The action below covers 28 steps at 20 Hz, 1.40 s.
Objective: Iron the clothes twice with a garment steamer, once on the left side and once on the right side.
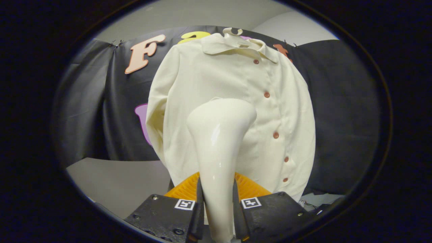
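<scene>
Even, soft light, bright in the centre. Small glare streaks on the glossy steamer [217, 141]. Shirt [236, 111] sharp, faint shadow along its left sleeve. Heavy fisheye bend at the rim. Claw [217, 206], clamped on the steamer's handle, sits darker, slightly soft.

— Hanging across the back and sagging in soft folds: black cloth [337, 111]. Being pinched at the top edge by small clips [118, 43].

— And rising above it?

— Showing over the cloth: plain pale wall [189, 17], meeting another pale panel [293, 27] at a corner.

— Lying below?

— Spreading out under the cloth's hem: a flat pale grey surface [118, 182]. Floor or tabletop, not telling. Glowing evenly, throwing no hard shadows.
</scene>
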### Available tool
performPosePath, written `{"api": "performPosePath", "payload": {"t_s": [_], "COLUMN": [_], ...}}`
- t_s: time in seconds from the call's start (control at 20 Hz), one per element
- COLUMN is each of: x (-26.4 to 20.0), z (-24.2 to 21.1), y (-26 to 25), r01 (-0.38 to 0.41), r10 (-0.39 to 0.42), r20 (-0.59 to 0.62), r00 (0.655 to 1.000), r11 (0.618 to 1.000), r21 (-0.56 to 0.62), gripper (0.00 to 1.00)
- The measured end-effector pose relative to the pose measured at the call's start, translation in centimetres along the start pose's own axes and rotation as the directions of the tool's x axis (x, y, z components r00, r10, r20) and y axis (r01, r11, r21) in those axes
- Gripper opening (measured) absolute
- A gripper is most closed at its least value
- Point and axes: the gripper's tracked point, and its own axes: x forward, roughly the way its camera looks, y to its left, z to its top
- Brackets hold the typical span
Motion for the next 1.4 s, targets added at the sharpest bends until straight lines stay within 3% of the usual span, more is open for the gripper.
{"api": "performPosePath", "payload": {"t_s": [0.5, 1.4], "x": [-0.4, -0.6], "z": [-7.2, -16.2], "y": [-0.5, -0.5], "r01": [-0.004, -0.029], "r10": [0.004, 0.029], "r20": [-0.059, -0.034], "r00": [0.998, 0.999], "r11": [1.000, 1.000], "r21": [-0.012, 0.004], "gripper": [0.36, 0.36]}}
